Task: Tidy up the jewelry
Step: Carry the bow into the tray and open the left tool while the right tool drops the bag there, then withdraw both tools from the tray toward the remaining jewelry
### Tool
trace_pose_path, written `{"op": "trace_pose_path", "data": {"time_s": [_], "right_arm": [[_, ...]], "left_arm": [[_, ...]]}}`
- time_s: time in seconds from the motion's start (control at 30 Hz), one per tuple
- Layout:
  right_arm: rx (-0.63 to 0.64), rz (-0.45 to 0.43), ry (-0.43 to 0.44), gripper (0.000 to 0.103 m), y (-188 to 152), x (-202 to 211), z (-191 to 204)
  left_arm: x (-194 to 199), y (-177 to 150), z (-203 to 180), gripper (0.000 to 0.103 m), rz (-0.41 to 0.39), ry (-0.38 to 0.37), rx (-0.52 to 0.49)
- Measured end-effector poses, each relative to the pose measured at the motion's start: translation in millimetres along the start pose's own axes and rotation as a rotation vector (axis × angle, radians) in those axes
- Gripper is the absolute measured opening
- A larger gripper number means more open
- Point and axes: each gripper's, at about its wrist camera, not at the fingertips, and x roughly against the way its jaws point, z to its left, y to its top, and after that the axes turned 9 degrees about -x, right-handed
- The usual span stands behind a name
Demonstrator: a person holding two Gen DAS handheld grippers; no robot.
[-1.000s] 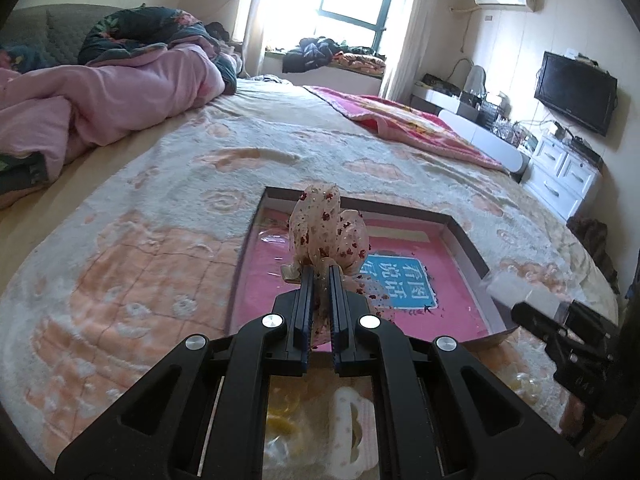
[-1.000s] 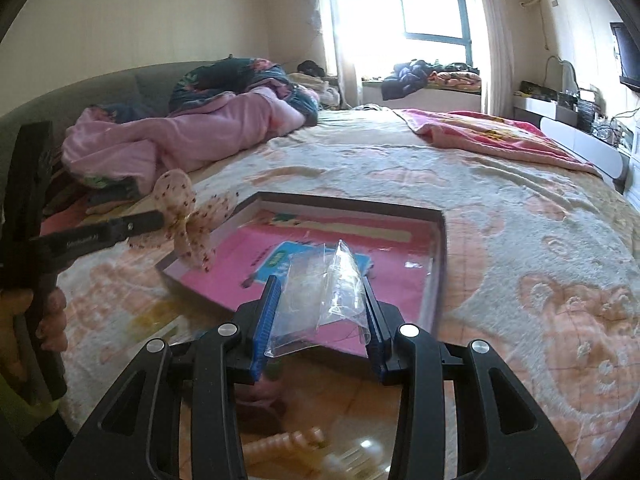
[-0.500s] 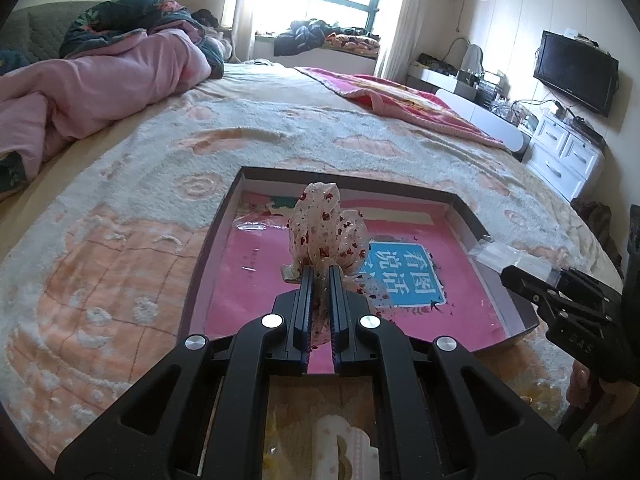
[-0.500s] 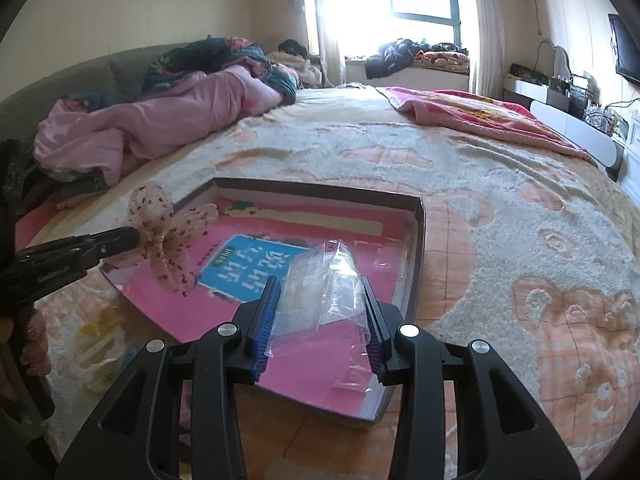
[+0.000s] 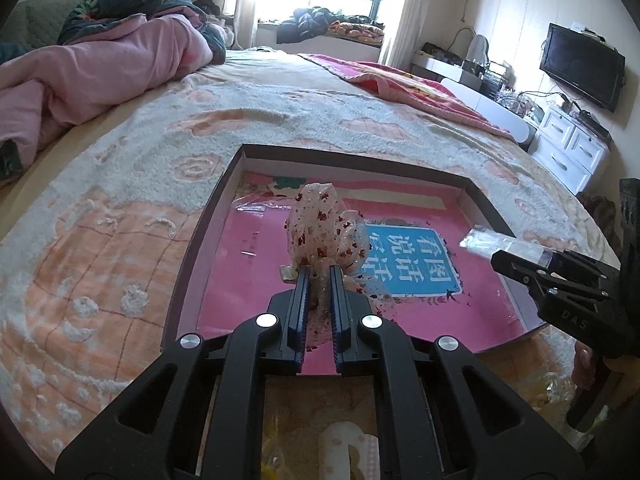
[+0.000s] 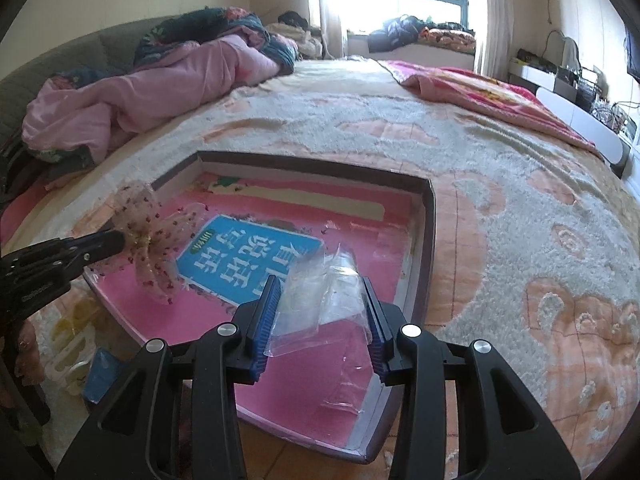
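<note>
Left gripper (image 5: 319, 280): fingers clamped on a sheer red-dotted hair bow (image 5: 326, 236), held above the pink floor of a shallow tray (image 5: 208, 216) on the bed (image 5: 120, 200). Right gripper (image 6: 320, 300): fingers partly apart, pinching a clear plastic bag (image 6: 320, 292) above the tray's right side, near a blue label (image 6: 248, 256).

Sheer red-dotted hair bow (image 5: 328, 236) upright above pink-floored tray (image 5: 208, 216); crumpled clear plastic bag (image 6: 320, 296) over its right side.

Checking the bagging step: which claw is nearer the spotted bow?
Left. The left claw is clamped on the spotted bow; the right claw holds a clear bag apart from it.
</note>
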Motion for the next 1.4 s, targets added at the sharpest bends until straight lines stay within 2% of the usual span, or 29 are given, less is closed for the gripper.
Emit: {"op": "trace_pose_path", "data": {"time_s": [0.17,0.23,0.33,0.43,0.5,0.57,0.63,0.7,0.93,1.07,1.17,1.27,1.4], "right_arm": [[-0.016,0.027,-0.008,0.039,0.2,-4.3,-2.6],[-0.021,0.026,-0.005,0.048,1.0,-3.9,-4.0],[-0.025,-0.001,0.002,0.055,0.5,3.5,-4.9],[-0.032,-0.033,0.012,0.063,0.3,13.5,-4.3],[-0.034,-0.058,0.016,0.065,-1.2,22.7,-3.4],[-0.025,-0.080,0.018,0.068,-3.3,31.2,-1.0],[-0.017,-0.101,0.015,0.071,-6.0,39.8,1.1],[-0.018,-0.119,0.015,0.073,-8.6,47.5,2.4],[-0.015,-0.175,0.014,0.082,-18.9,74.8,7.5],[-0.020,-0.206,0.018,0.086,-25.2,91.2,11.0],[-0.016,-0.225,0.021,0.090,-31.3,103.4,15.2],[-0.013,-0.237,0.025,0.092,-37.0,112.9,19.4],[-0.009,-0.244,0.036,0.093,-44.8,124.1,24.8]], "left_arm": [[-0.4,-1.5,0.5,0.005,0.004,0.006,0.003],[-0.1,-1.7,0.7,0.006,0.003,0.006,0.003],[0.0,-1.3,0.9,0.007,0.001,0.006,0.001],[3.0,-1.6,0.3,0.016,-0.007,0.011,-0.001],[6.0,-2.4,0.4,0.027,-0.012,0.017,-0.001],[9.6,-2.7,1.6,0.034,-0.018,0.020,0.000],[13.7,-3.3,1.1,0.035,-0.025,0.023,-0.001],[19.0,-3.6,0.9,0.045,-0.037,0.027,0.000],[40.3,-4.7,-1.3,0.060,-0.082,0.035,-0.008],[52.0,-5.4,-3.1,0.073,-0.103,0.038,-0.006],[61.0,-7.7,-4.5,0.074,-0.117,0.040,-0.008],[69.9,-10.9,-5.6,0.084,-0.128,0.041,-0.008],[81.9,-16.0,-7.6,0.084,-0.141,0.041,-0.011]]}}
